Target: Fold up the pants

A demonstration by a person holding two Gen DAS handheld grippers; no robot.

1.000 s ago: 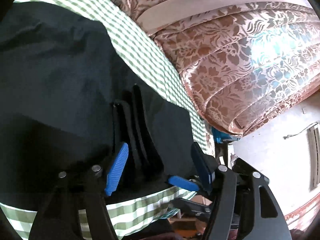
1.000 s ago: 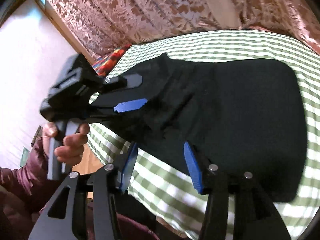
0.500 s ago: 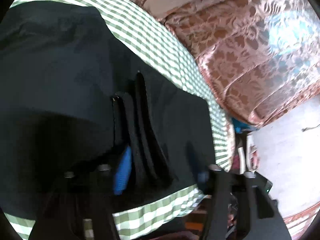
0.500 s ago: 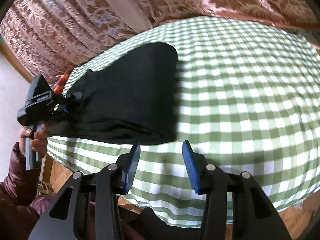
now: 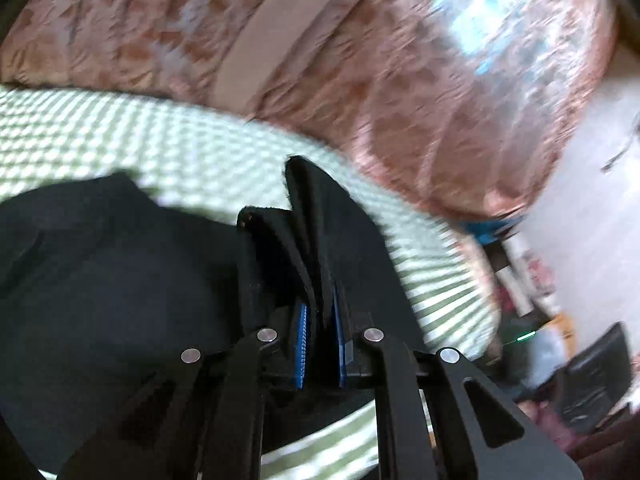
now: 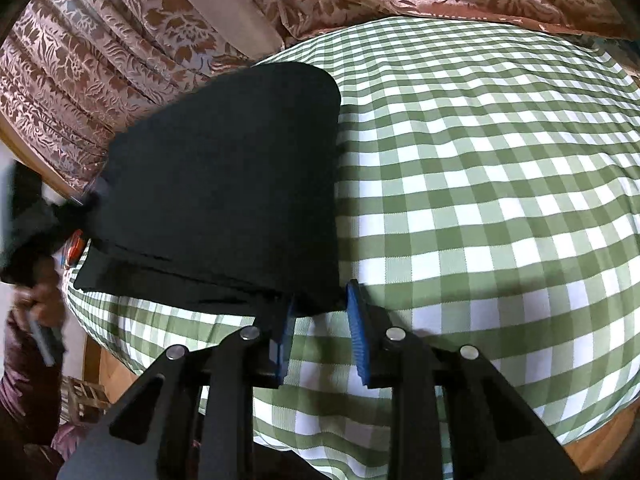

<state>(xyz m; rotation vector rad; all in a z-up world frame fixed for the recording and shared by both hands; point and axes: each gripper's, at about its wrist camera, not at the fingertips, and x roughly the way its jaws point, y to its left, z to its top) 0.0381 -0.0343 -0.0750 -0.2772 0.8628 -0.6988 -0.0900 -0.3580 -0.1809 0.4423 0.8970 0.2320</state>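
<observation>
A: Start close in. What is the left gripper [image 5: 320,340] doing?

B: Its jaws have just been closing, and the blue pads [image 5: 302,344] now pinch a bunched edge of the black pants [image 5: 120,280]. Several layers of the dark cloth stand up between the pads in a ridge that rises past the fingertips.

A: And the right gripper [image 6: 320,320]?

B: Its jaws have also just been closing, but a gap remains. The near corner of the pants [image 6: 224,184] sits in that gap (the left pad [image 6: 285,332] seems to touch the fabric's edge, while the right pad [image 6: 356,328] stands just clear of it). So not pressed together, and no firm pinch that I can see.

A: Where do the pants lie?

B: Folded into a thick dark stack on the green-and-white checked cloth [image 6: 480,200], toward the left side in the right wrist view. The far end of the stack is rounded; the near edge shows stacked layers.

A: Anything farther off?

B: At the stack's left end, a hand [image 6: 38,296] grips a tool handle above a dark red sleeve [image 6: 24,380], all blurred. Behind the table hang brown floral curtains [image 6: 120,40].
</observation>
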